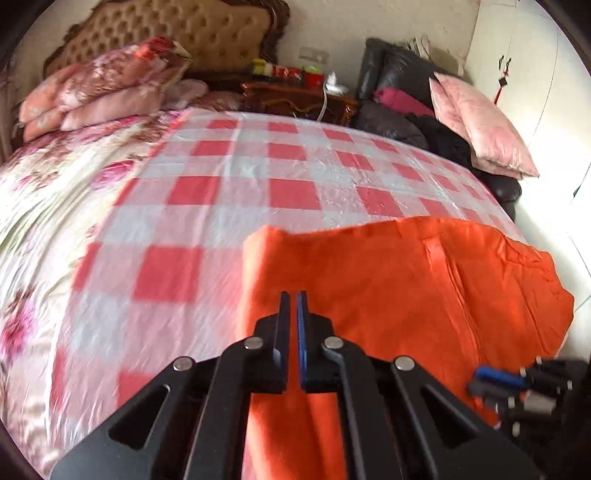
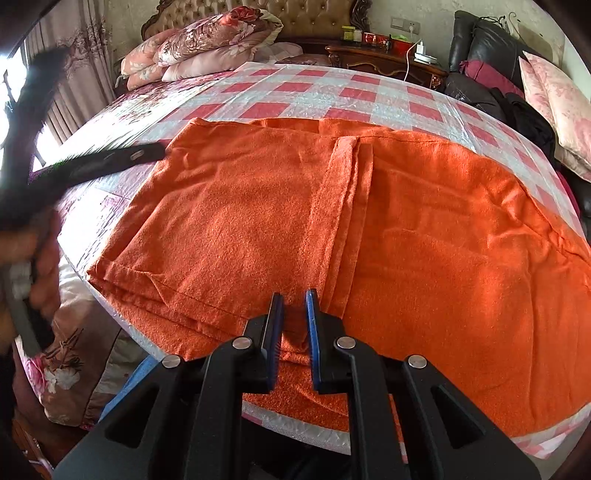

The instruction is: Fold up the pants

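Note:
Orange pants (image 2: 424,229) lie flat on the red-and-white checked sheet (image 2: 317,88) of the bed, with a folded layer (image 2: 229,206) over their left part. My right gripper (image 2: 294,295) hovers over the near edge of the pants, jaws a narrow gap apart with nothing between them. My left gripper (image 1: 293,295) is above the left part of the pants (image 1: 388,288), jaws nearly together, nothing seen between them. In the right wrist view the left gripper (image 2: 147,151) shows blurred at the pants' far left corner. The right gripper (image 1: 517,387) appears at lower right of the left wrist view.
Folded floral quilts (image 2: 207,44) lie by the tufted headboard (image 1: 192,33). A wooden nightstand (image 2: 384,55) with small items stands behind the bed. A black leather chair (image 1: 399,70) with pink pillows (image 1: 480,122) stands at right. The bed edge (image 2: 303,432) is just below my right gripper.

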